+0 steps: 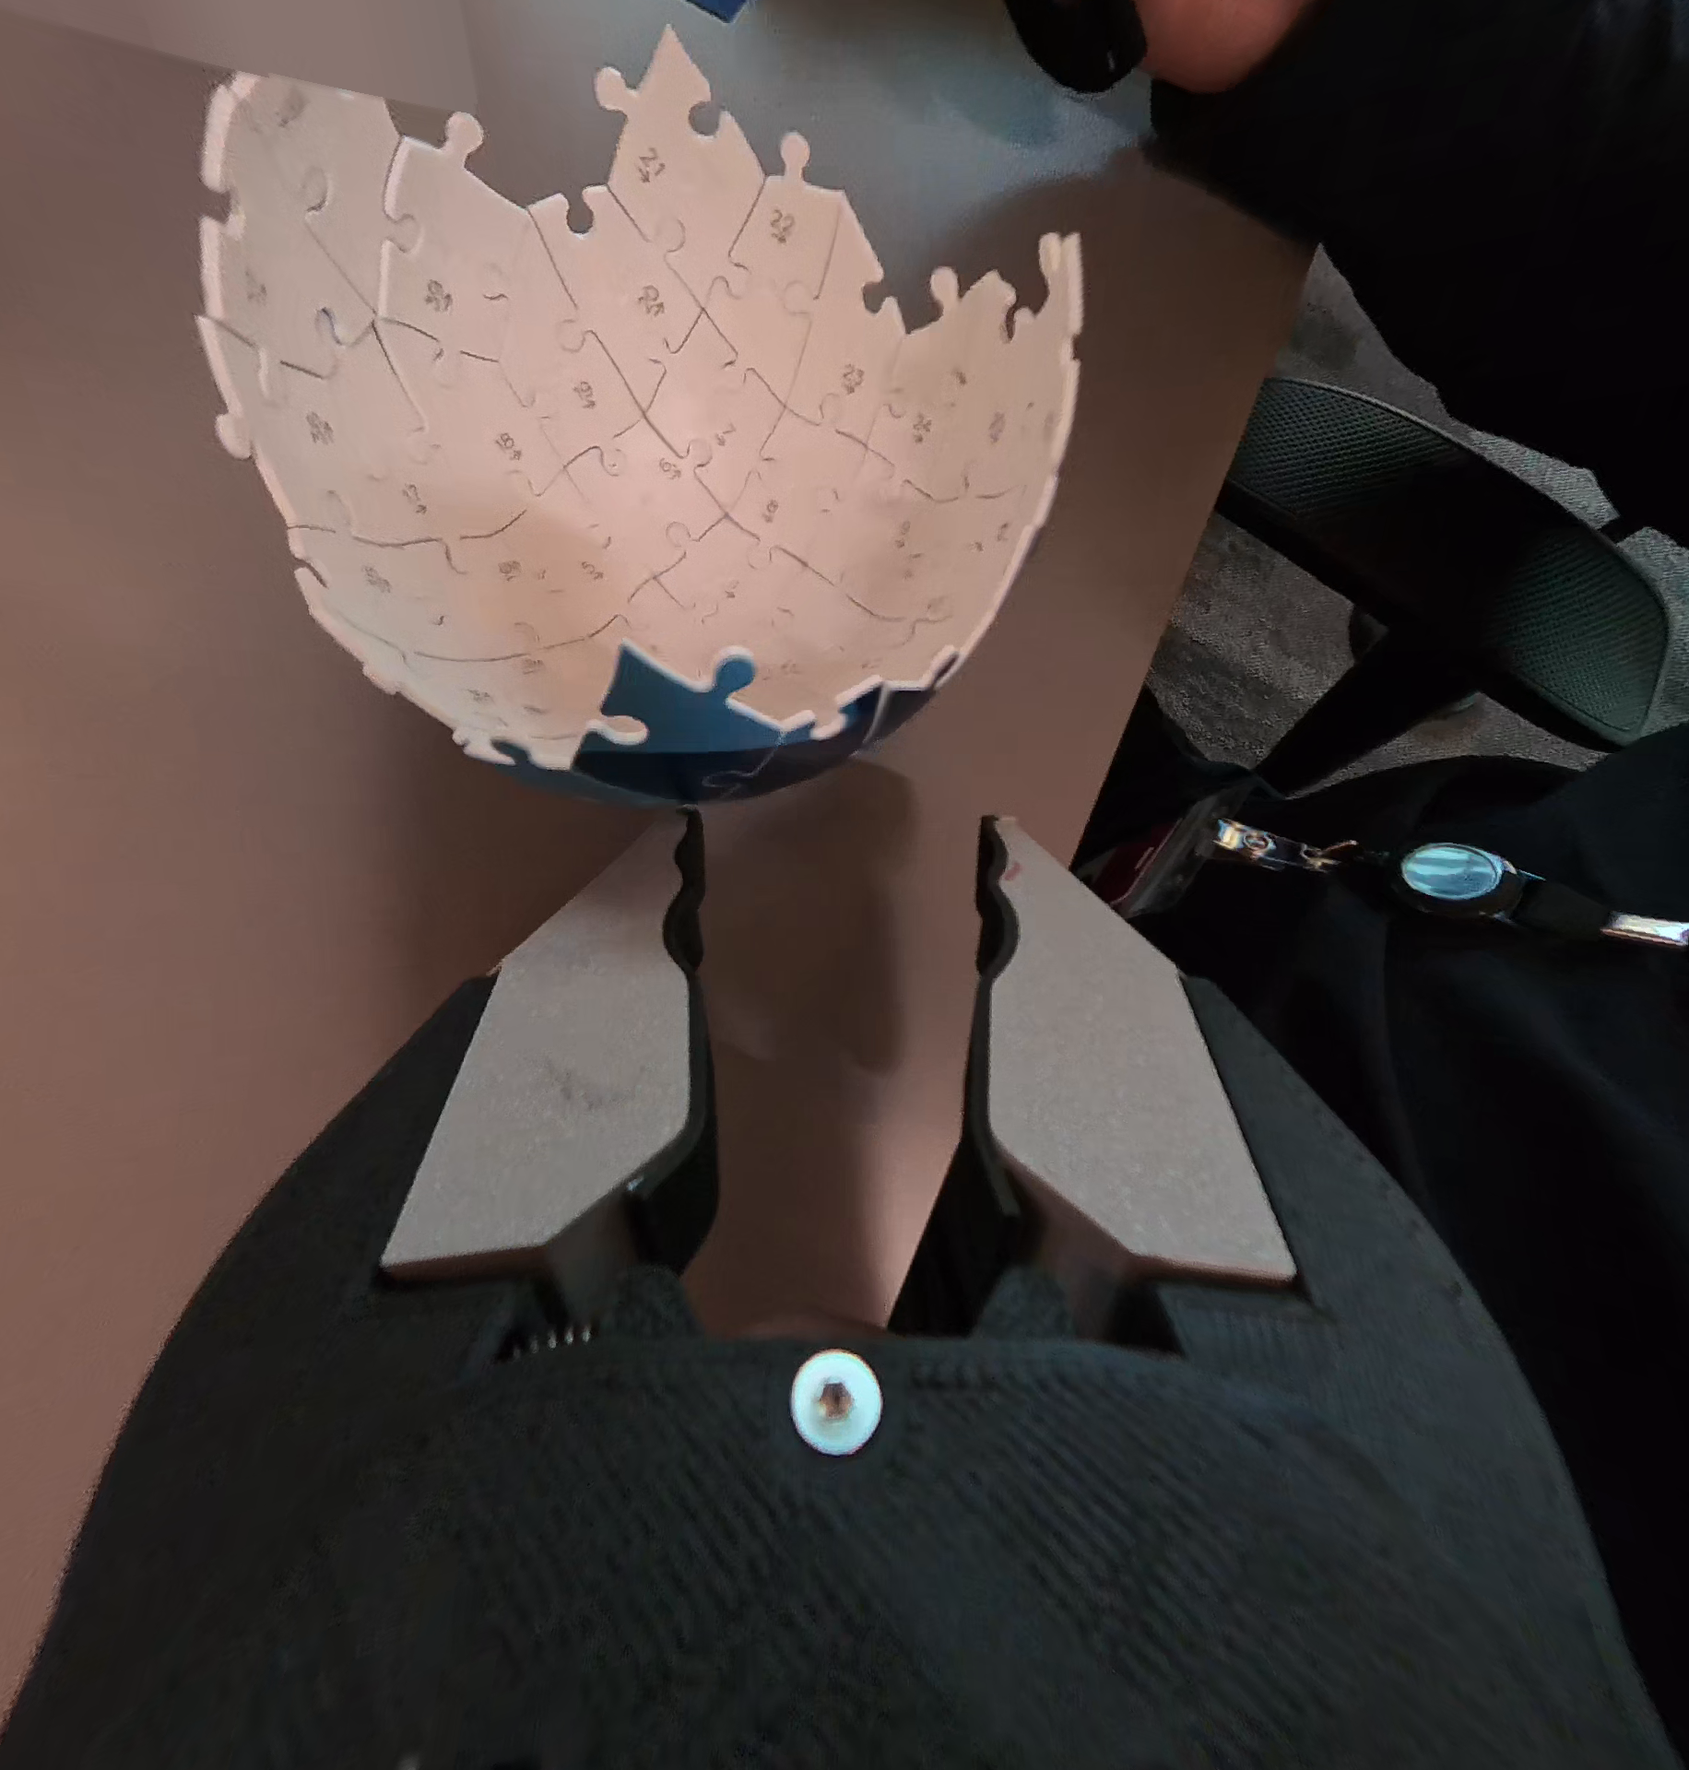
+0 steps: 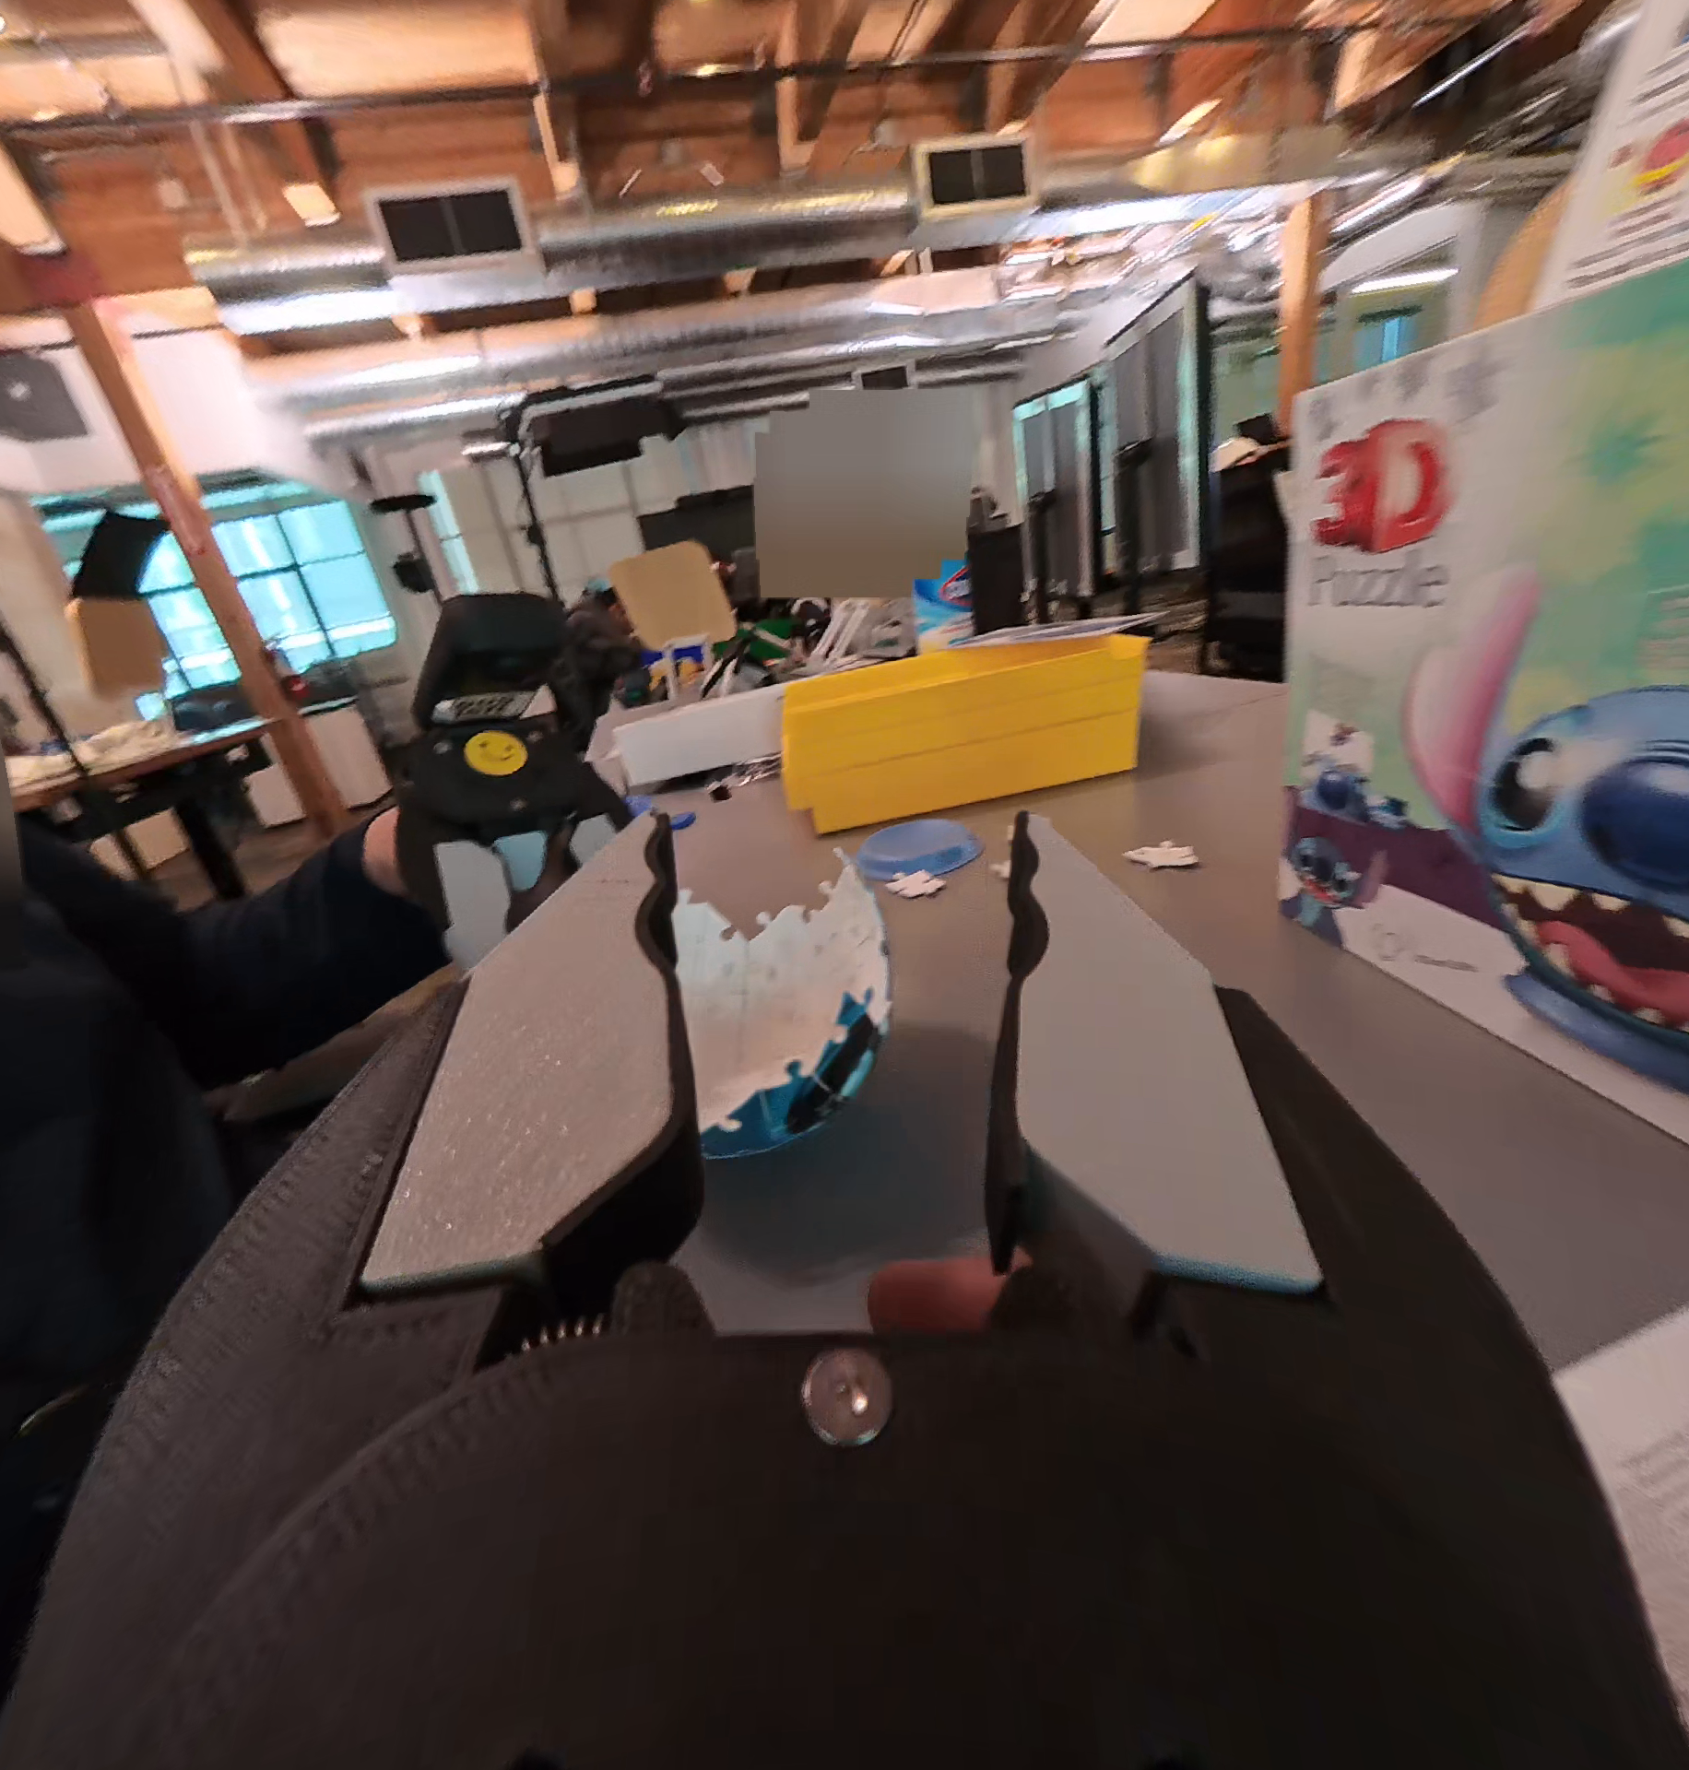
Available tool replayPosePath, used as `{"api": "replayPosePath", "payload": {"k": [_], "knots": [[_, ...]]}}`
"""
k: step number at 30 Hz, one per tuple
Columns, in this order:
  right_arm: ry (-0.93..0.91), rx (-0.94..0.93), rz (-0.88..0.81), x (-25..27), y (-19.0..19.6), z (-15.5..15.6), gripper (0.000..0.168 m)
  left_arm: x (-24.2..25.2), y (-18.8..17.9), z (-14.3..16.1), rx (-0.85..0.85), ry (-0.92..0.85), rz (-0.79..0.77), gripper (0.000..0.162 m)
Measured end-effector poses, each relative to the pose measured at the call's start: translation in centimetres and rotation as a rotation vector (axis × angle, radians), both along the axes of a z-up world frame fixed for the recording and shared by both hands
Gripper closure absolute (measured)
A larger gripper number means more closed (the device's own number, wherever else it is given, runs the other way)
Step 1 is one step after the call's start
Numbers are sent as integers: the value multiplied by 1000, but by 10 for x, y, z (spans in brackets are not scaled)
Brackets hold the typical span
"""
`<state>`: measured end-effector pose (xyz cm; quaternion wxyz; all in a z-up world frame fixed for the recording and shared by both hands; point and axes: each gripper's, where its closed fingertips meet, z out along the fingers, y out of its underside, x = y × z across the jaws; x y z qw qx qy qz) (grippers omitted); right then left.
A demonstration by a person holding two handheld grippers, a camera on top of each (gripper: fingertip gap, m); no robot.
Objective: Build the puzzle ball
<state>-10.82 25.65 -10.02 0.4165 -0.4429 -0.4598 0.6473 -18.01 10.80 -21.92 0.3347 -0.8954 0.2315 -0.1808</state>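
The half-built puzzle ball (image 1: 630,460) is an open bowl of joined pieces, white inside and blue outside, resting on the grey table (image 1: 103,862). My left gripper (image 1: 836,828) is open and empty, its tips just short of the bowl's blue underside. In the right wrist view the bowl (image 2: 783,1006) sits between and beyond my right gripper's fingers. My right gripper (image 2: 841,833) is open and empty above the table. The left gripper (image 2: 496,766) shows at the bowl's far left. Loose white pieces (image 2: 917,883) lie past the bowl.
A blue dish-shaped part (image 2: 922,848) and a yellow bin (image 2: 960,742) stand behind the bowl. The puzzle box (image 2: 1511,690) stands at the right. A paper sheet (image 2: 1655,1475) lies at the near right. The table edge (image 1: 1195,594) runs right of the bowl, beside the person's dark clothing. The gap from one gripper's tips to the other's is roughly 20 centimeters.
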Motion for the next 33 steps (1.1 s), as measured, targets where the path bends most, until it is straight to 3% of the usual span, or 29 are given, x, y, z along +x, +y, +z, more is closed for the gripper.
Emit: {"api": "replayPosePath", "payload": {"k": [4,11,13,17,24,28,33], "knots": [[-25,-41,-127,-1,28,-6,101,-7,-7,-4,4,-5,10,107],[-235,13,-320,-10,58,-44,103,-48,-30,-3,18,-30,80,106],[-335,38,-451,-6,79,-60,104,-68,-36,2,38,-36,119,106],[-337,41,-574,9,100,-59,105,-137,-46,13,93,24,251,106],[-435,-5,-600,10,129,-73,98,-287,-55,63,224,25,595,107],[-487,50,-643,8,143,-78,92,-352,-45,101,358,-67,756,98],[-514,90,-661,6,152,-81,86,-380,-14,140,561,-257,731,76]]}}
